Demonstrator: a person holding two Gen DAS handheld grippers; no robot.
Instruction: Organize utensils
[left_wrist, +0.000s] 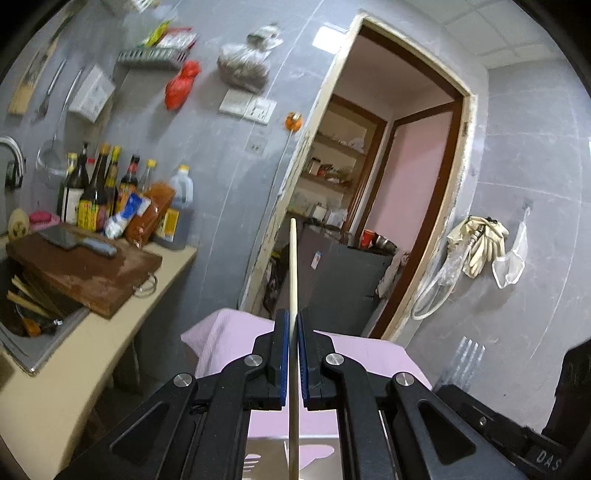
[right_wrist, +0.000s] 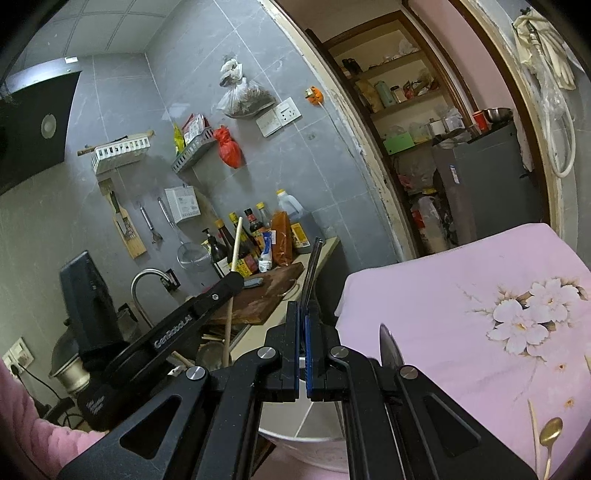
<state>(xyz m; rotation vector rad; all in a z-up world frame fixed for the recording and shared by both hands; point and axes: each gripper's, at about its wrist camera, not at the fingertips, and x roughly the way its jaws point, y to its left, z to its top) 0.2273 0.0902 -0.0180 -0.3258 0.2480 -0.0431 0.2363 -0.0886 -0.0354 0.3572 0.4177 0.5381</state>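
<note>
My left gripper (left_wrist: 293, 317) is shut on a pale wooden chopstick (left_wrist: 293, 266) that stands upright between the blue pads, above the pink cloth (left_wrist: 236, 339). It also shows in the right wrist view (right_wrist: 233, 258), held by the left gripper (right_wrist: 236, 280). My right gripper (right_wrist: 302, 310) is shut on a thin dark metal utensil (right_wrist: 313, 266) that points up. A gold spoon (right_wrist: 550, 439) lies on the flowered pink cloth (right_wrist: 443, 295). A knife tip (right_wrist: 389, 347) shows just right of the right gripper.
A counter at the left holds a cutting board with a cleaver (left_wrist: 74, 240), sauce bottles (left_wrist: 110, 192) and a sink with utensils (left_wrist: 29, 306). A steel container (right_wrist: 314, 435) sits below the right gripper. A doorway (left_wrist: 388, 184) opens behind the table.
</note>
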